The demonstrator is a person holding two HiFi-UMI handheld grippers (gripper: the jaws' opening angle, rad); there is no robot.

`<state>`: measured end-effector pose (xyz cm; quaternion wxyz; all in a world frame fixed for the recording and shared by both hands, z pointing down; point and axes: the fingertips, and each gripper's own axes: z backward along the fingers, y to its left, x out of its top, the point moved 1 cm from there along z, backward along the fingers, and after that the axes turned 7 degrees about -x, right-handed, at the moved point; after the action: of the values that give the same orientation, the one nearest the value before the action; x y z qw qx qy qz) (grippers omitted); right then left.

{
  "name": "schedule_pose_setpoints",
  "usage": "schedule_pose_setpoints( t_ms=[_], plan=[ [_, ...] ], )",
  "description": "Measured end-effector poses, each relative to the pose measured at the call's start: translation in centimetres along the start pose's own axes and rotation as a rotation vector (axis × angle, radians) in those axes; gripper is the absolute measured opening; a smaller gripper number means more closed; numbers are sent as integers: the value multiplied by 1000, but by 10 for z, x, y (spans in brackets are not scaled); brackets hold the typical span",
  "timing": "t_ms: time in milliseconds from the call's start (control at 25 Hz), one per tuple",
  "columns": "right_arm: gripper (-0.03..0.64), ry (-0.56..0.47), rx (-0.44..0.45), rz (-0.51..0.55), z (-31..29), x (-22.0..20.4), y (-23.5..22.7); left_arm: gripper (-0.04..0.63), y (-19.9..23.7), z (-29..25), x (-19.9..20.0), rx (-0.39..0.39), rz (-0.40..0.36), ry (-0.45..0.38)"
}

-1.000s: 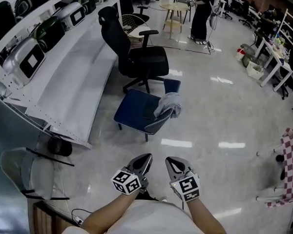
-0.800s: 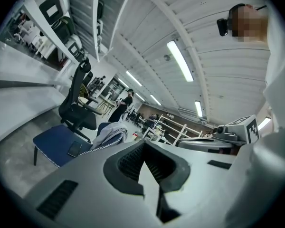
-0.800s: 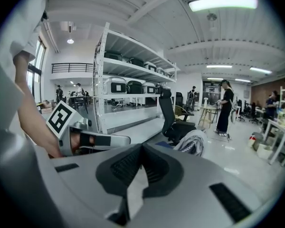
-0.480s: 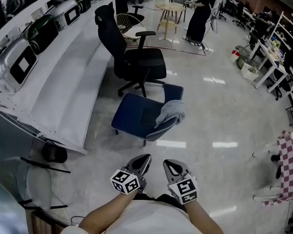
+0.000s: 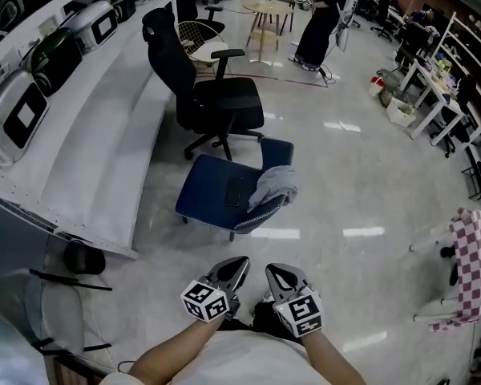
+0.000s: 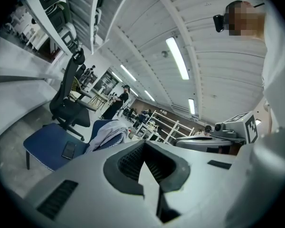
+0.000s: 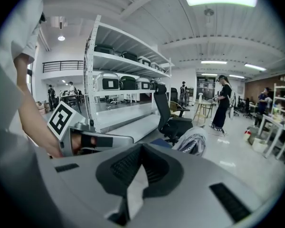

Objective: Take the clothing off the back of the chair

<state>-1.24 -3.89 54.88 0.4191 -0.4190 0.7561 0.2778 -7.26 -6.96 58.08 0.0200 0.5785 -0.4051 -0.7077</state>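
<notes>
Both grippers are clamped shut with nothing in them. The left gripper (image 5: 240, 261) and right gripper (image 5: 273, 270) sit side by side low in the head view, close to the person's body, tips pointing towards the chair. Each gripper view shows its own pads meeting with no gap and no fabric between them.

The clothing (image 5: 273, 187), a grey garment, is still draped over the backrest of the blue chair (image 5: 211, 189), well apart from both grippers, with open floor between. The garment covers most of the backrest, so how it hangs on the far side can't be made out. Only a patterned edge of the backrest shows below it.

A flat dark item (image 5: 233, 191) lies on the seat, probably a phone, too small to confirm. The chair legs are mostly hidden under the seat.

Beyond it stands a black office chair (image 5: 216, 103), beside the white shelving (image 5: 88, 143) on the left. A person in black (image 5: 314, 24) stands far back near a round table (image 5: 265, 10). A red-and-white checked cloth (image 5: 474, 259) is cut off by the right frame edge, and what it hangs on is unclear.
</notes>
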Motion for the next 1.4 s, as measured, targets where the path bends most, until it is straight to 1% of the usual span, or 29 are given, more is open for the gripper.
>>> schedule_pose_setpoints(
  t_ms=[160,400,560,760,880,1000,1160,1400],
  plan=[
    [17,-6,20,-9,-8,-1,-11,8,6,-10,1,17,-8,1],
    [17,-24,68,-2,-26,19,-37,8,15,-28,21,67,-25,-23],
    [17,-34,74,2,-30,23,-63,8,21,-53,29,87,-29,-50],
    [17,-16,100,-7,-40,12,-93,8,28,-84,22,110,-13,-32],
    [17,-26,116,-5,-48,13,-120,8,32,-109,23,127,-23,-31],
    [17,-45,140,-5,-58,18,-143,8,39,-131,34,157,-34,-51],
    [17,-68,185,-4,-67,22,-162,8,46,-152,47,206,-56,-85],
    [17,-58,191,-31,-73,19,-183,9,58,-169,44,239,-43,-53]
  ],
)
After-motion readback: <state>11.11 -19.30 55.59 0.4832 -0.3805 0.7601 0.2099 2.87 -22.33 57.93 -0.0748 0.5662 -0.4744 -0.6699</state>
